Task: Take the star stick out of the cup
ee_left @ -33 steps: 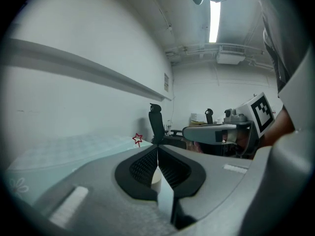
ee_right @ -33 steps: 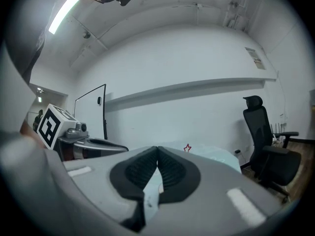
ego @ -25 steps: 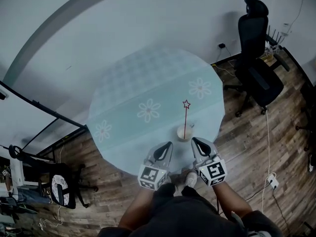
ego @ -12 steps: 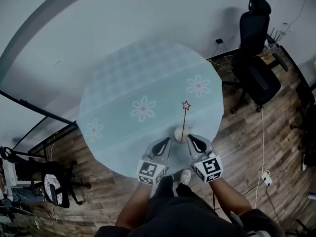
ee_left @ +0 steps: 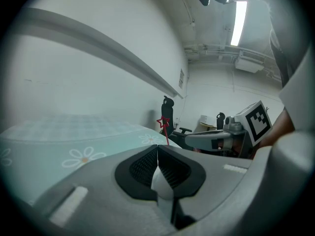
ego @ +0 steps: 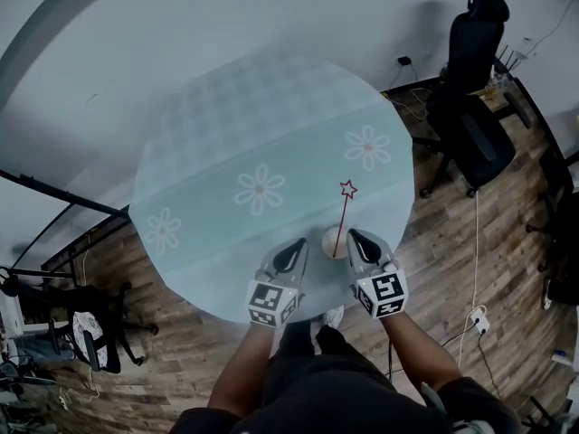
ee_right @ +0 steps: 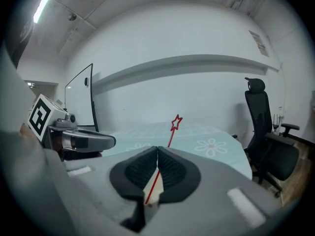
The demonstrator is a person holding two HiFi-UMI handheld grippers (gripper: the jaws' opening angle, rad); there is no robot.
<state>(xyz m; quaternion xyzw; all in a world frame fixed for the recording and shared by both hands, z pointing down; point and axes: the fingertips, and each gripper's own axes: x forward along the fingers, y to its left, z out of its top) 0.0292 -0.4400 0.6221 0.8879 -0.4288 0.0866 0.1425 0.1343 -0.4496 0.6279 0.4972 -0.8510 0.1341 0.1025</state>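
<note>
Star stick [ego: 343, 220] stands in the cup [ego: 330, 240], star up, leaning right; left gripper [ego: 298, 244] and right gripper [ego: 354, 236] closed, empty.

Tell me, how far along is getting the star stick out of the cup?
Nothing done yet: the thin red star-topped stick stands in the small white cup. In hand: the right gripper sits beside the cup, jaws together, gripping nothing. Left to do: open, grip the stick, lift it out.

Head view looks steeply down; gripper views skim the table [ego: 226, 134] (all share the star stick [ego: 342, 220]).
</note>
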